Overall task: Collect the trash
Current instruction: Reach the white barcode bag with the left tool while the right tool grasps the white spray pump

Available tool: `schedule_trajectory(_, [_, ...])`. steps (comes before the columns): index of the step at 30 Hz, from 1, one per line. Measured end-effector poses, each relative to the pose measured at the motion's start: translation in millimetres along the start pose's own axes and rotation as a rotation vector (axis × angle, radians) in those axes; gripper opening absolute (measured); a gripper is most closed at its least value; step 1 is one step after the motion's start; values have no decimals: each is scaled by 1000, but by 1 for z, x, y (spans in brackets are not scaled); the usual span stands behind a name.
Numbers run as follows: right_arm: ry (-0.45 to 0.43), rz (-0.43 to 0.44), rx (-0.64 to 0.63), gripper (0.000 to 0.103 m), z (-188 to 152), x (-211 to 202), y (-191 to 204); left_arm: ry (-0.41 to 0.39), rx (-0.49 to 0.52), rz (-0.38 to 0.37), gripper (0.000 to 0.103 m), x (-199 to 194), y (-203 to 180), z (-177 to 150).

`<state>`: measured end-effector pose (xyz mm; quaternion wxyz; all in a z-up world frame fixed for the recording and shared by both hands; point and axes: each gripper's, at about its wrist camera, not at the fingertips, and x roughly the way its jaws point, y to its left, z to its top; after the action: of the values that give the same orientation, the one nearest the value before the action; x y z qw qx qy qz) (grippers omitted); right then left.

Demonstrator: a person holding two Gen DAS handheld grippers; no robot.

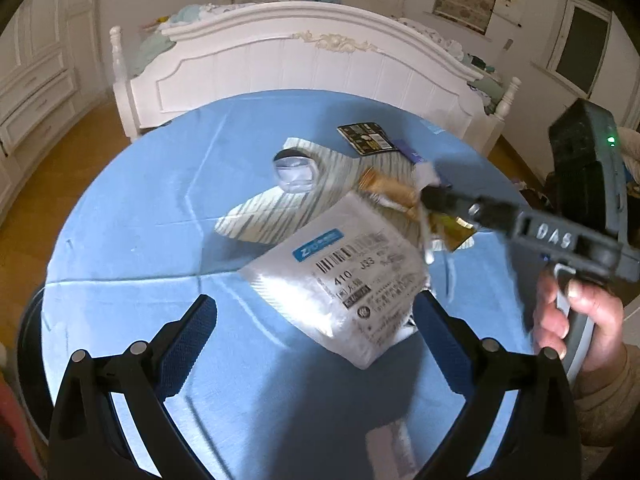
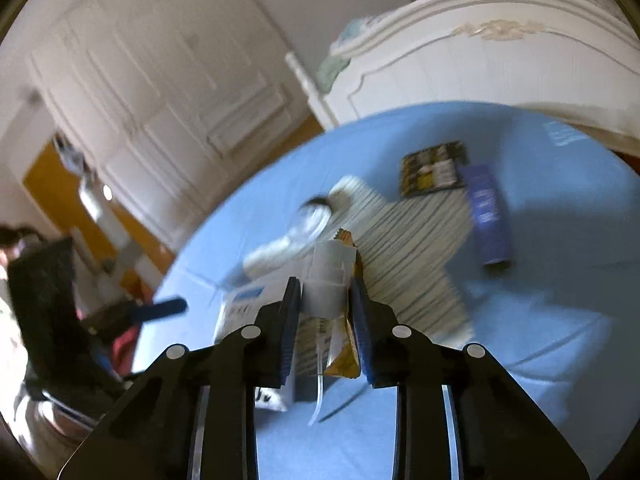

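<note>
A round table with a blue cloth [image 1: 132,208] bears trash. A white mailer bag with a barcode label [image 1: 344,276] lies between the fingers of my open left gripper [image 1: 316,320], its right edge against the right finger. My right gripper [image 2: 326,300] is shut on a wad of white paper and a gold wrapper [image 2: 332,280], held above the table; it also shows in the left wrist view [image 1: 432,196] with the gold wrapper [image 1: 388,190]. A striped paper [image 1: 280,204], a clear plastic cup [image 1: 296,170], a black and yellow packet [image 1: 366,138] and a blue box [image 2: 488,216] lie on the cloth.
A white bed footboard [image 1: 304,72] stands right behind the table. White cabinets [image 1: 36,92] line the left wall. Wooden floor [image 1: 48,160] shows to the left. A person in dark clothes [image 2: 40,288] is at the left in the right wrist view.
</note>
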<state>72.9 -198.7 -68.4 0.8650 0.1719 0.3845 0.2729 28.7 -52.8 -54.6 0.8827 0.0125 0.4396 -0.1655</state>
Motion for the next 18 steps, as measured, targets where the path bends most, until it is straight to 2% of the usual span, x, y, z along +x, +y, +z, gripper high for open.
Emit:
schedule_trajectory(3, [-37,43,52,26,1,-15,-16,18,15,-4,98,8,-8,4])
schedule_trajectory(5, [-37,6,43,27,3,-18,-18,26,20,2,98,12,-13,7])
schedule_trajectory(9, [34,-45,56,27,4,-8,-21,37,77,37,98,19,-25,15])
schedule_trajectory(12, [24,-43,55,30,5,-9,-22,68,153,79,98,34,-36,19])
schedule_trajectory(15, [6,-46,50,30,3,-14,-23,59,155,65,98,39,-35,22])
schedule_trajectory(17, [-1,-69,27,39,3,-18,-20,57,139,32,98,42,-30,22])
schedule_trajectory(18, [-14,-86,12,52,3,-21,-18,58,128,9,97,43,-27,21])
